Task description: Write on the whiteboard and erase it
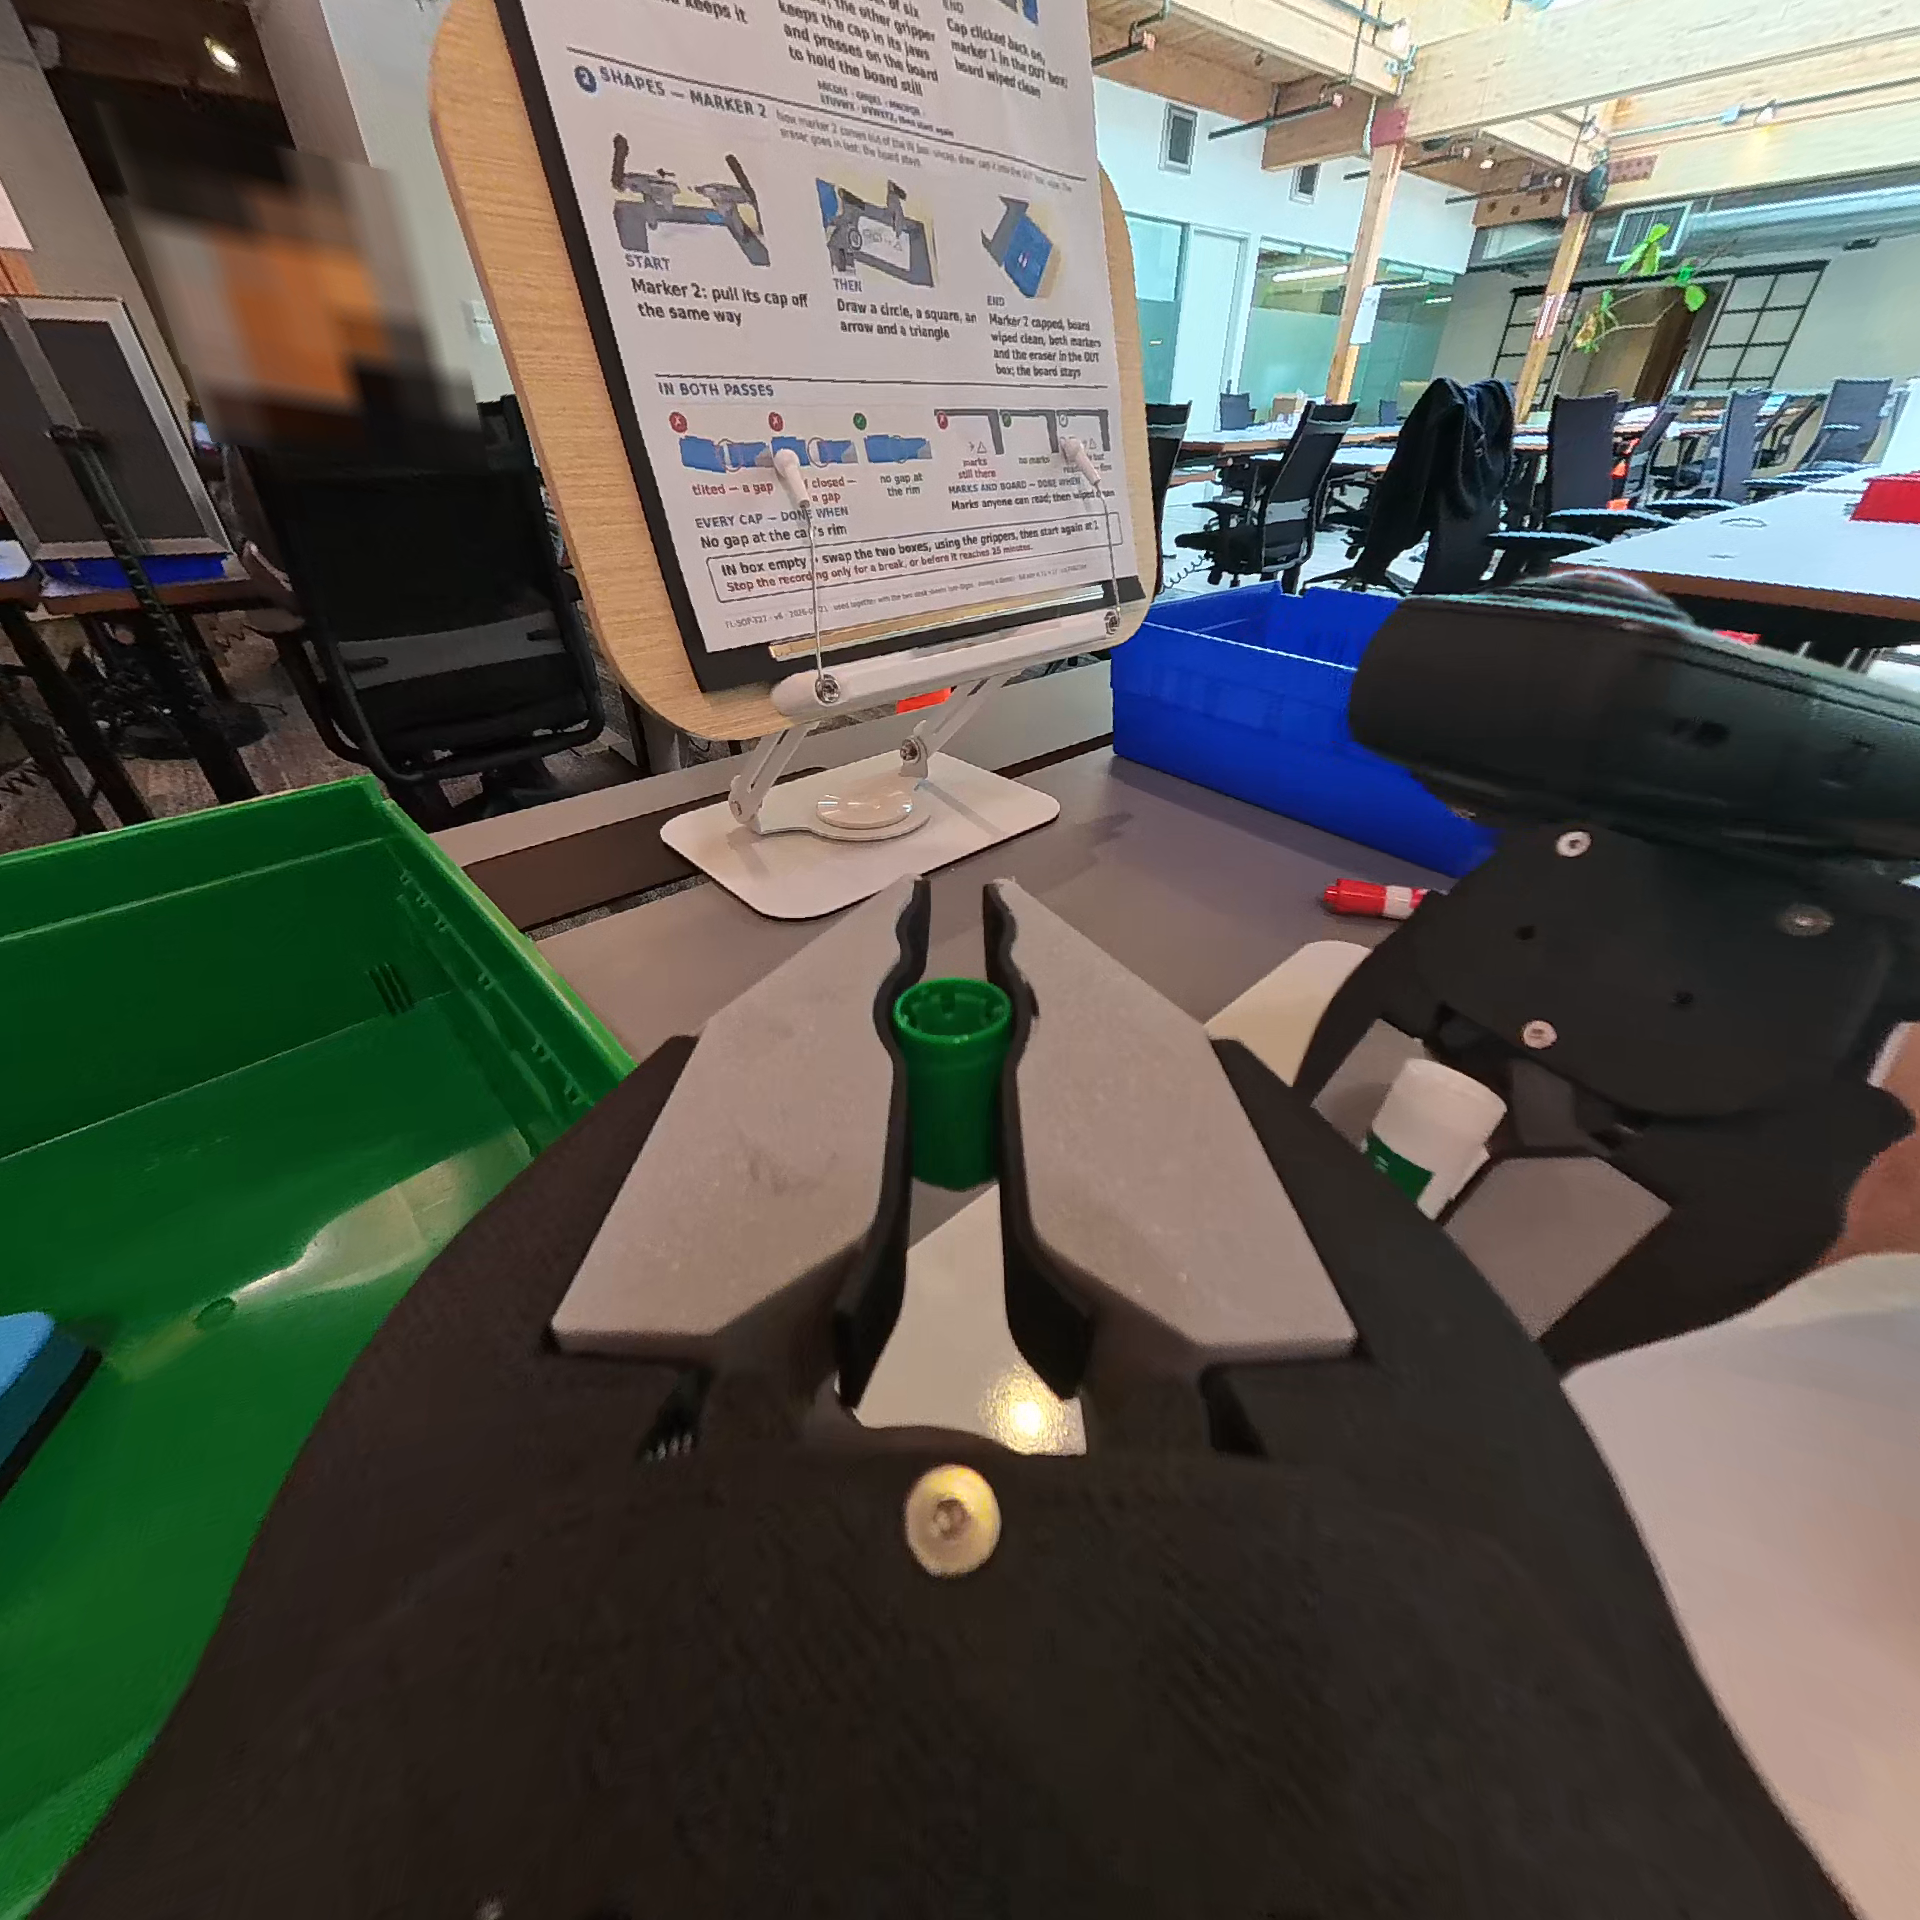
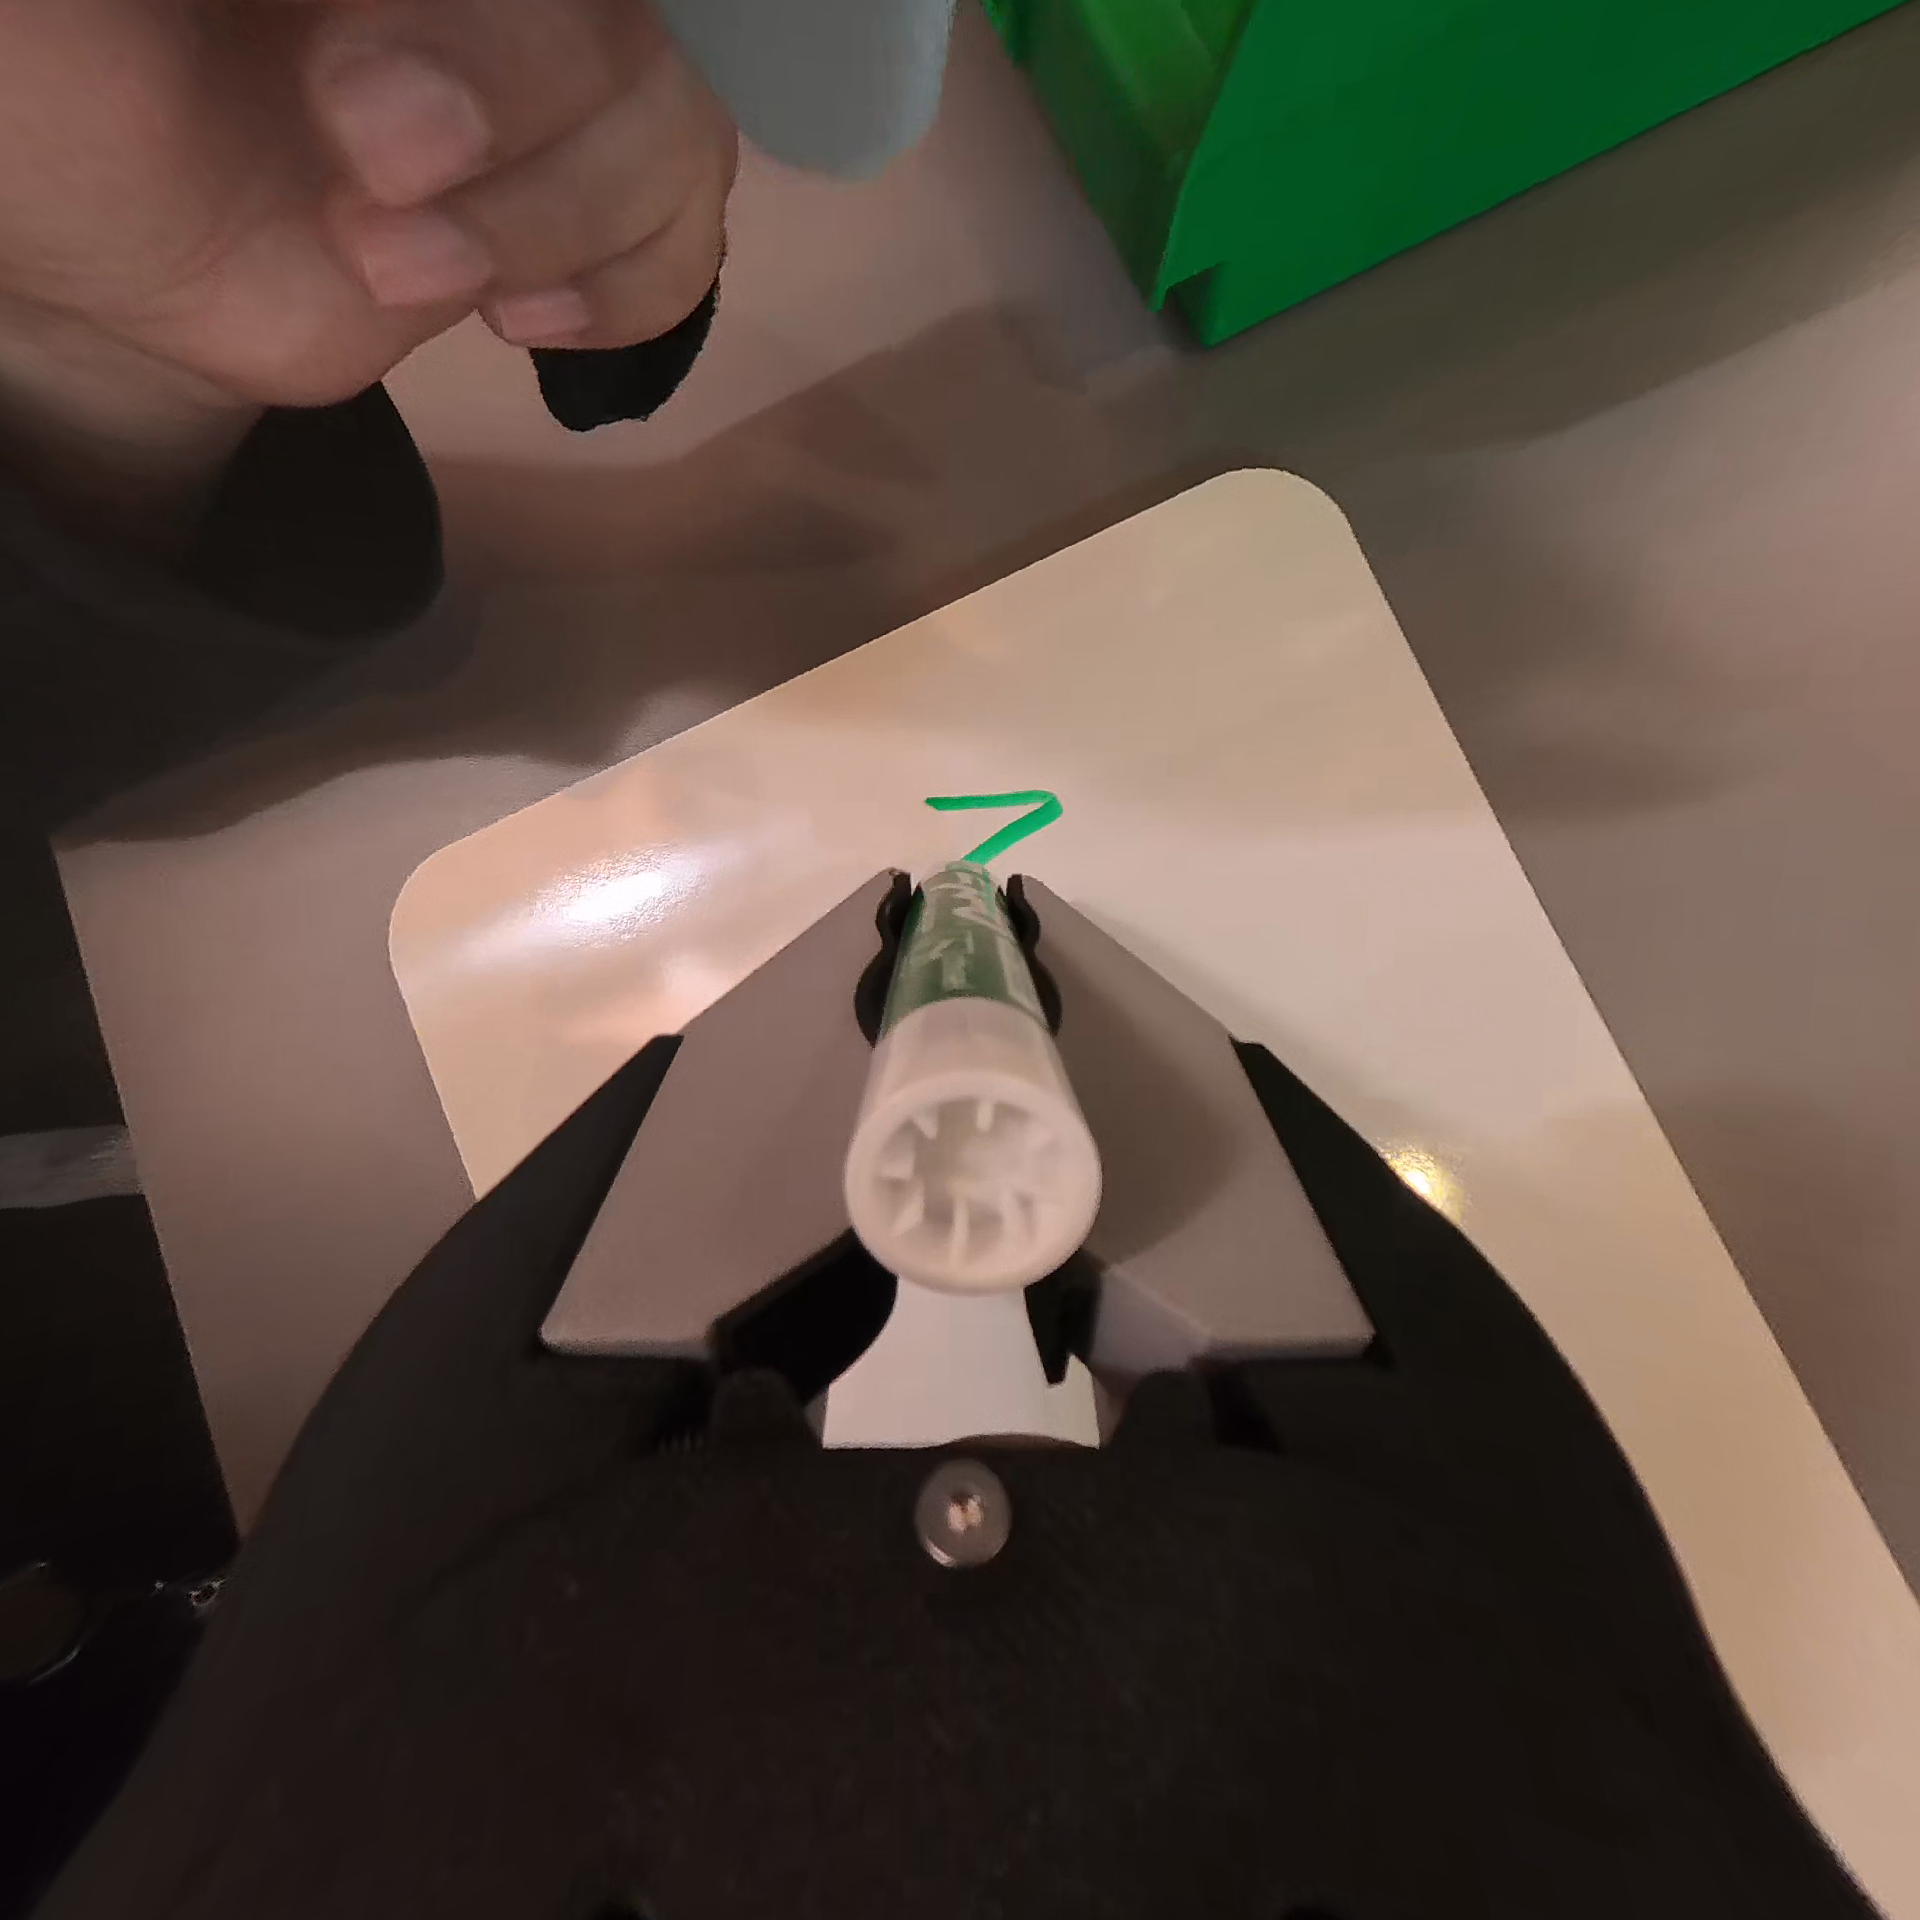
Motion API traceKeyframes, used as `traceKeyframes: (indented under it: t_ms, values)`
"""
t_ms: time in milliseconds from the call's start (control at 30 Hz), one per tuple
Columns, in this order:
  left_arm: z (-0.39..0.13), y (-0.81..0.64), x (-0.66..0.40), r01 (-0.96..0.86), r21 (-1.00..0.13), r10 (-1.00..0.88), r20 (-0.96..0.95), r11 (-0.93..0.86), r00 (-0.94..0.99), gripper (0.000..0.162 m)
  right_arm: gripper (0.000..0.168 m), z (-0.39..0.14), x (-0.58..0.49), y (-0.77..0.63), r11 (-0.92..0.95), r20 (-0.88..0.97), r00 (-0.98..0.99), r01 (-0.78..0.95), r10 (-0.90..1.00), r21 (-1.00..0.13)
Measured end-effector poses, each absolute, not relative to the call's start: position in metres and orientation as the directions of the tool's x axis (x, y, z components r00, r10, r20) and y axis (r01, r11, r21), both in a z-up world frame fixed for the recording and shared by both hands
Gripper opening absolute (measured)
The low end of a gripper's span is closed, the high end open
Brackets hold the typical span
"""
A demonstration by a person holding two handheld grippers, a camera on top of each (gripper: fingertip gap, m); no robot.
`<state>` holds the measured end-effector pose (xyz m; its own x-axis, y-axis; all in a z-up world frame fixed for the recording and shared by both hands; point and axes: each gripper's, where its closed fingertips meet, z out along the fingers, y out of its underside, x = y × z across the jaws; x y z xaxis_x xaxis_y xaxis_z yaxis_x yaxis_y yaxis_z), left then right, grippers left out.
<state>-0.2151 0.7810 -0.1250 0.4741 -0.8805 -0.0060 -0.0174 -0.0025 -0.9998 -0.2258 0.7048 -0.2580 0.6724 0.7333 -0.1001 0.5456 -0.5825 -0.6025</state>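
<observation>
Whiteboard (image 2: pixel 1299 727) strokes show only rightward; left tongs (image 1: pixel 954 904) clamp green cap (image 1: pixel 951 1081).

the white whiteboard (image 2: pixel 1299 790) with rounded corners lies flat on the grey table, bearing one short green stroke (image 2: pixel 1003 821). a green-and-white marker (image 2: pixel 961 997), uncapped, tilts tip-down onto that stroke. its green cap (image 1: pixel 951 1081) is apart, open end up.

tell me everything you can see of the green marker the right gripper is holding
The green marker is uncapped, with a white plastic barrel, a green printed band and a hollow ribbed white rear end facing the camera. It is clamped between the fingers of the right gripper, pointing steeply down with its tip on the glossy whiteboard, at the end of a fresh green line. The left wrist view shows its barrel too. Its green cap sits in the left gripper.
</observation>
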Motion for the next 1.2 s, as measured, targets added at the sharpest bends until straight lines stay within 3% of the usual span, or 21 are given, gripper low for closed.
traceKeyframes:
  t_ms: [833,1200]
  values:
    - [-0.124,0.780,-0.215,-0.015,-1.000,-0.881,-0.008,0.001,0.472,0.009,0.015,-0.251,-0.216,0.719,-0.572,-0.079,0.705,0.498,0.704,-0.652]
    - [-0.125,0.780,-0.215,-0.018,-1.000,-0.883,-0.006,-0.003,0.469,0.009,0.015,-0.258,-0.217,0.704,-0.581,-0.109,0.672,0.535,0.733,-0.614]
